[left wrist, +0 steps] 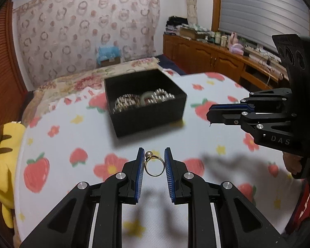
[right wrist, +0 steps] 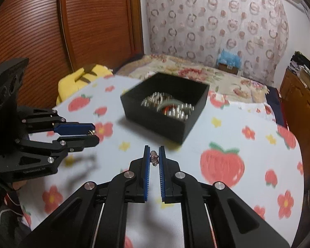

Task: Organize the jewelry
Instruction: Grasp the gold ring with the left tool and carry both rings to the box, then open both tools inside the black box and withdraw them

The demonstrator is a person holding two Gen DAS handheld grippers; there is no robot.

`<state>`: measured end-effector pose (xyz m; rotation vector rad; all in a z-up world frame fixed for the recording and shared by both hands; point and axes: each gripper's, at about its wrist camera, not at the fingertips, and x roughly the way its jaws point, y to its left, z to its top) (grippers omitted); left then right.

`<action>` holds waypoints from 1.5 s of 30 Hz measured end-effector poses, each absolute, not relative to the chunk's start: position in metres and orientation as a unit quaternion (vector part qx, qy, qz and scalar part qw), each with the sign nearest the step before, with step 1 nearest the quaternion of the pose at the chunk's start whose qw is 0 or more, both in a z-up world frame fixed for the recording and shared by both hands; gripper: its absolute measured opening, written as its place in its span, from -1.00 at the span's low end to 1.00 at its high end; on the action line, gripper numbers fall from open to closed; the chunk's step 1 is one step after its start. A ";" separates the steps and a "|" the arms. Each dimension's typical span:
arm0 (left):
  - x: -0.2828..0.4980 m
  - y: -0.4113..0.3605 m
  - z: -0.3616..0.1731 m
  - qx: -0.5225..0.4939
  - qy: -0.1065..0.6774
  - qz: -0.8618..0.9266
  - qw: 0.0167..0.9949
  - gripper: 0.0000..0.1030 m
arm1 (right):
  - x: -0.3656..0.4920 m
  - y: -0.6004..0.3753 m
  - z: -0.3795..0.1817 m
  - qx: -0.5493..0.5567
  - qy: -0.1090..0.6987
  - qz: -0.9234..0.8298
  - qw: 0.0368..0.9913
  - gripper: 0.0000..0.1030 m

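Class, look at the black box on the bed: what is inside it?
The black box holds silvery beaded bracelets and a pale green bangle. Its floor and anything beneath them is covered.

We are in a home bedroom: a bed (left wrist: pixel 134 70) with a floral cover lies under a patterned curtain (left wrist: pixel 88 24), a strawberry-print cloth (right wrist: pixel 227 136) covers the surface before us, a yellow plush toy (left wrist: pixel 2 165) sits beside it, and cluttered wooden cabinets (left wrist: pixel 206 55) line the shuttered window (left wrist: pixel 262 10).
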<state>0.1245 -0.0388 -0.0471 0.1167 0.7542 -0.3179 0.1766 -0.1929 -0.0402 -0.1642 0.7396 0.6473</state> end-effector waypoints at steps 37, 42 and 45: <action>0.253 -0.043 -0.035 0.046 0.351 -0.136 0.925 -0.64 | 0.294 -0.197 -0.025 -0.032 0.344 0.285 0.894 -0.61; 0.263 -0.045 -0.034 0.045 0.354 -0.122 0.926 -0.63 | 0.277 -0.206 -0.024 -0.035 0.342 0.274 0.898 -0.61; 0.259 -0.046 -0.032 0.043 0.351 -0.116 0.928 -0.36 | 0.266 -0.212 -0.025 -0.036 0.341 0.268 0.901 -0.61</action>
